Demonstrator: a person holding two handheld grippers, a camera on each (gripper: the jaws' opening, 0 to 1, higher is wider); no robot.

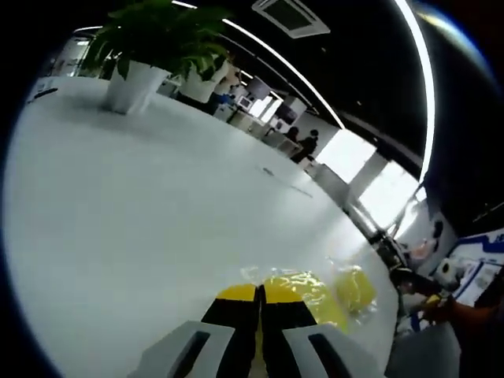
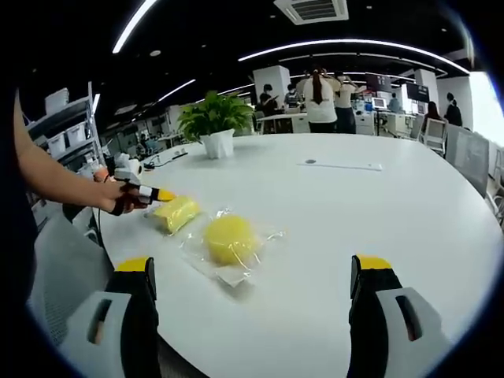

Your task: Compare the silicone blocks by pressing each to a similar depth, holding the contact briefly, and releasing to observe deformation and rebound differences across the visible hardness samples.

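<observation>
At the left edge of the white table (image 2: 378,213), in the right gripper view, the left gripper (image 2: 161,194) reaches in from the person's hand (image 2: 118,195), its yellow tips meeting the near-left end of the oblong block (image 2: 176,213). Its jaws are closed together, with nothing between them, as the left gripper view shows; there the tips (image 1: 258,294) lie against the oblong block (image 1: 303,295), so I judge a press on this sample is under way or about to begin. The block's long axis runs from the tips away to the right and a little toward the viewer.

Just to the right of it sits the round block (image 2: 229,239), in its own clear wrapper (both samples are bagged), close beside the oblong one but not touching.

Further right and nearer, the right gripper (image 2: 256,272) hangs with its jaws spread wide and empty. The round block lies straight ahead of it, between the lines of its two jaws and a little beyond the tips. That makes the right gripper the nearer one for that sample.

A potted plant (image 2: 214,126) stands far back on the table.
</observation>
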